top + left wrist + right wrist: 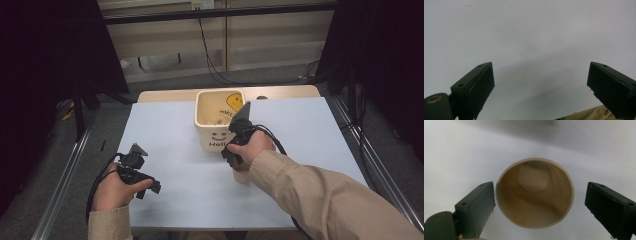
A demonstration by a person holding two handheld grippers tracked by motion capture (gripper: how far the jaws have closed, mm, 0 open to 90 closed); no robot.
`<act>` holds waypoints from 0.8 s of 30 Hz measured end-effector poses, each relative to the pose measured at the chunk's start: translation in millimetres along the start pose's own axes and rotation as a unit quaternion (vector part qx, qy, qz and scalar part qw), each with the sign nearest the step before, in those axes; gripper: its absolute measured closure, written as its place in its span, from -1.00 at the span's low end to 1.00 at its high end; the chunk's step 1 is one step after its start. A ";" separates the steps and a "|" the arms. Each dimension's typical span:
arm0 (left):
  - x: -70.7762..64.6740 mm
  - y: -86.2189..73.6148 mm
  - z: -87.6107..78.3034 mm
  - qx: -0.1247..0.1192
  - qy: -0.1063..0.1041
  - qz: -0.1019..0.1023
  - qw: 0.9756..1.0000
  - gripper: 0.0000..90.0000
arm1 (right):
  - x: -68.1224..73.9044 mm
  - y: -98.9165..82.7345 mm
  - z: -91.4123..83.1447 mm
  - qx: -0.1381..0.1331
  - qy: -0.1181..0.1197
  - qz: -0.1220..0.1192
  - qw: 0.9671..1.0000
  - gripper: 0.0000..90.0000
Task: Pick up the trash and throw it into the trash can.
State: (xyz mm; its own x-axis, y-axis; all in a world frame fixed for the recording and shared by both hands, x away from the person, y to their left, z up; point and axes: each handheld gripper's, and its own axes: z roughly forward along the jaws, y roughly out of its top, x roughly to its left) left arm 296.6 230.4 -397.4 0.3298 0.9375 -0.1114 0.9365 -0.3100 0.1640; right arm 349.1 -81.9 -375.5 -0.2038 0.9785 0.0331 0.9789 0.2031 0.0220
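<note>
right gripper view: one paper cup (534, 193) sits between your right hand-held gripper (539, 207) jaws, spread wide, ungripped; left hand-held gripper (540, 87) gapes empty.

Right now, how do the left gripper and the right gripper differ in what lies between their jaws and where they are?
The right gripper has an empty paper cup between its jaws, not yet clamped; the left gripper has just bare table surface. The right gripper sits mid-table by the cream bin; the left gripper sits near the table's near-left edge. Both are open.
</note>
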 end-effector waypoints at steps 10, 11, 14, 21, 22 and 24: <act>-0.3 0.0 -0.3 -0.002 -0.001 0.001 1.000 -0.84 | 4.2 -3.2 12.5 0.013 -0.004 0.000 1.000 -0.74; -0.2 0.1 -0.5 -0.002 -0.001 0.002 1.000 -0.84 | 3.6 -3.5 13.5 0.013 -0.003 -0.001 1.000 -0.71; 0.0 0.0 -0.7 -0.002 -0.001 0.000 1.000 -0.84 | 2.6 -4.7 15.4 0.017 0.000 0.001 1.000 -0.69; -0.1 -0.1 -0.7 -0.001 -0.002 0.000 1.000 -0.84 | -0.4 -4.0 10.0 0.015 0.005 0.006 1.000 -0.56; 0.1 0.0 -0.8 0.001 -0.001 0.000 1.000 -0.84 | -1.8 -4.0 8.4 0.015 0.005 0.003 1.000 -0.56; 1.1 0.3 -0.8 0.004 0.002 0.004 1.000 -0.84 | -3.7 -3.5 4.0 0.017 0.007 0.005 1.000 -0.55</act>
State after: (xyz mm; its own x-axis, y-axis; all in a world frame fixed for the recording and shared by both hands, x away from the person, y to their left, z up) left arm 297.1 231.5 -396.8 0.3371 0.9355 -0.1063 0.9346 -0.3188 0.1579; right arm 346.5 -86.1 -379.7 -0.1946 0.9797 0.0472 0.9807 0.1953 -0.0114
